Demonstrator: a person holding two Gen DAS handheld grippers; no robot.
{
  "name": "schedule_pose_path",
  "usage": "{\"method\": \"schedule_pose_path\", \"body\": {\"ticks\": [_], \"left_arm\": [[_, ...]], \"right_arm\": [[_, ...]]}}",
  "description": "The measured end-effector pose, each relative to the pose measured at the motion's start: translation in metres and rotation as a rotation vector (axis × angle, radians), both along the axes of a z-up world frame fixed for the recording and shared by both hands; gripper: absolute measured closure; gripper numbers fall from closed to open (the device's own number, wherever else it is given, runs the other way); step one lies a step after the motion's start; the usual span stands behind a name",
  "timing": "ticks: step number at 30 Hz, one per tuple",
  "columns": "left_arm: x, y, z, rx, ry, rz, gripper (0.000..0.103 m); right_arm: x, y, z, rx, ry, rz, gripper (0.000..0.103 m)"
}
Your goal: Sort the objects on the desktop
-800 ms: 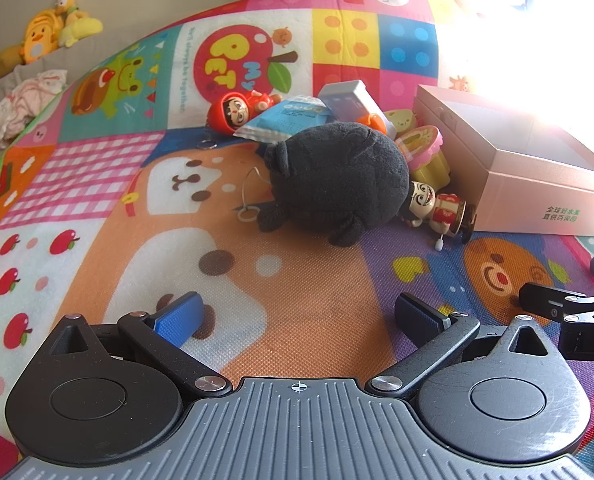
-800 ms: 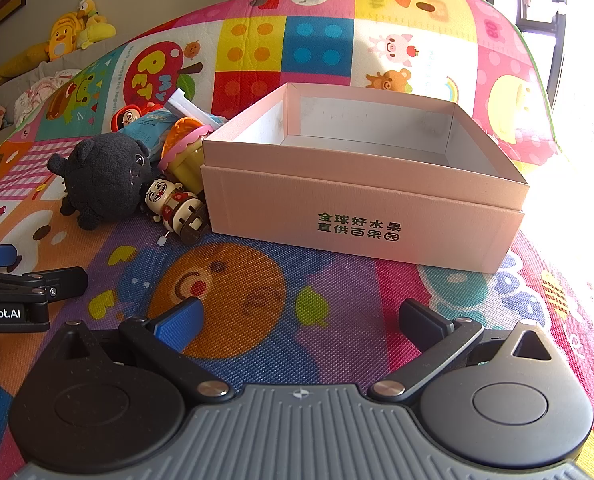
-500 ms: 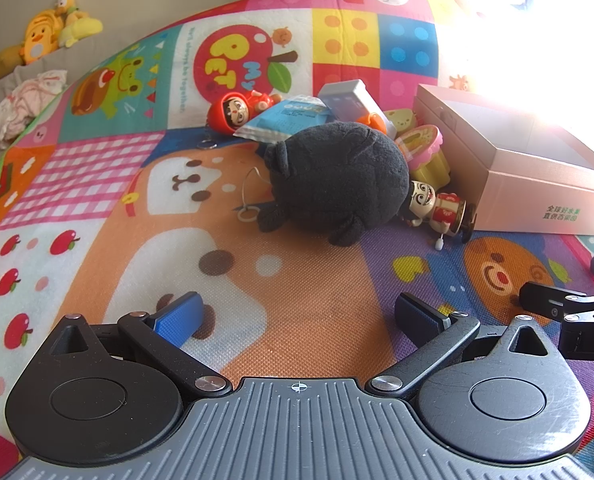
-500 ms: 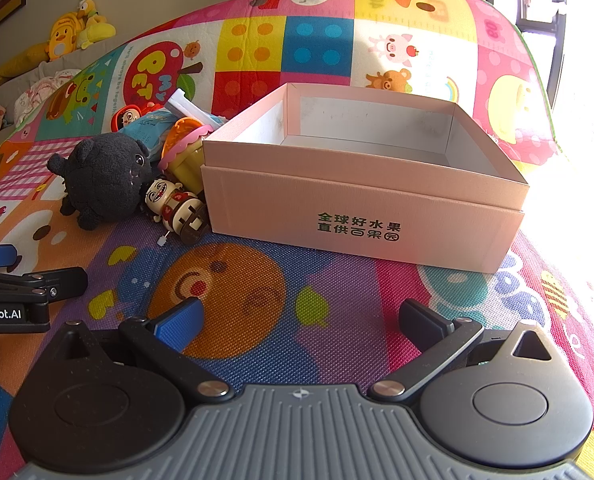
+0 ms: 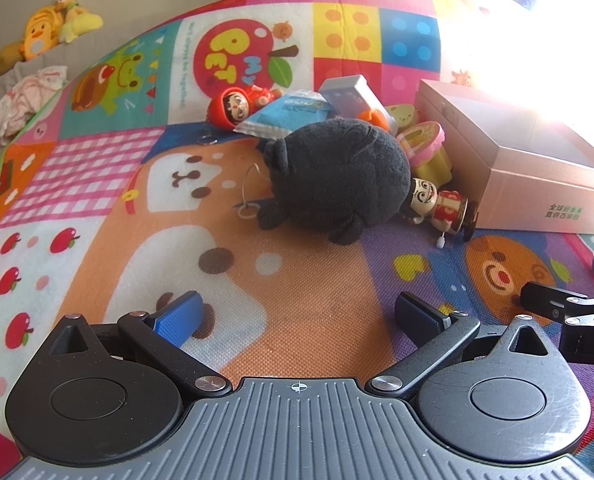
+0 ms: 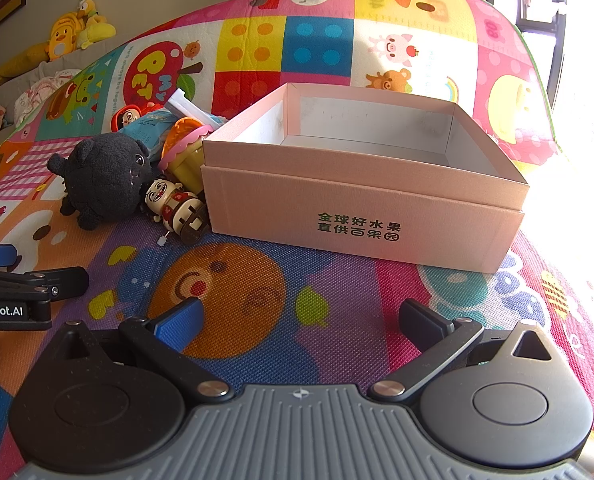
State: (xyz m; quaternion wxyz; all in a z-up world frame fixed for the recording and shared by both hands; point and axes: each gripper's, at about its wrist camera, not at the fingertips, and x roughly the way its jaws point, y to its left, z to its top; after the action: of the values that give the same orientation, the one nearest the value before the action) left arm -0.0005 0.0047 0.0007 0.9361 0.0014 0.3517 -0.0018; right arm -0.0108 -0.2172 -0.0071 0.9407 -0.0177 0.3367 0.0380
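A black plush toy [image 5: 337, 180] lies on the play mat, in front of my open, empty left gripper [image 5: 299, 316]. Behind and beside it lie a red doll [image 5: 233, 106], a blue packet [image 5: 289, 118], a grey box [image 5: 351, 94], a pink-and-yellow cupcake toy [image 5: 427, 152] and a small wind-up figure [image 5: 437, 204]. An open pink cardboard box [image 6: 361, 204] stands straight ahead of my open, empty right gripper [image 6: 301, 320]; its inside looks empty. The plush [image 6: 105, 176] and the figure [image 6: 175, 208] lie to the box's left.
The colourful play mat [image 5: 97, 208] covers the surface. Yellow plush toys [image 6: 73, 36] and crumpled cloth [image 5: 29, 100] sit on a sofa at far left. The left gripper's finger [image 6: 29, 280] shows at the right view's left edge. Bright window light lies at right.
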Motion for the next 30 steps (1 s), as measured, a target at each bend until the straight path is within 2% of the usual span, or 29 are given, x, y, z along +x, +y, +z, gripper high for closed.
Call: {"method": "schedule_pose_path", "body": {"ticks": [11,14,26,27,30], "left_arm": [[0.003,-0.002,0.001,0.002,0.014,-0.008,0.000],[0.003,-0.002,0.001,0.002,0.014,-0.009,0.000],[0.002,-0.001,0.003,-0.006,0.012,-0.022,0.000],[0.002,-0.001,0.003,-0.010,0.010,-0.023,0.000],[0.002,0.002,0.005,-0.029,0.005,-0.020,0.000]], "right_arm": [[0.000,0.000,0.000,-0.003,0.015,0.009,0.000],[0.004,-0.002,0.005,-0.009,0.060,0.066,0.000],[-0.011,-0.017,0.013,-0.006,0.130,0.245,0.000],[-0.012,-0.024,0.019,-0.006,0.096,0.213,0.000],[-0.017,-0.046,0.049,-0.046,-0.149,0.058,0.000]]}}
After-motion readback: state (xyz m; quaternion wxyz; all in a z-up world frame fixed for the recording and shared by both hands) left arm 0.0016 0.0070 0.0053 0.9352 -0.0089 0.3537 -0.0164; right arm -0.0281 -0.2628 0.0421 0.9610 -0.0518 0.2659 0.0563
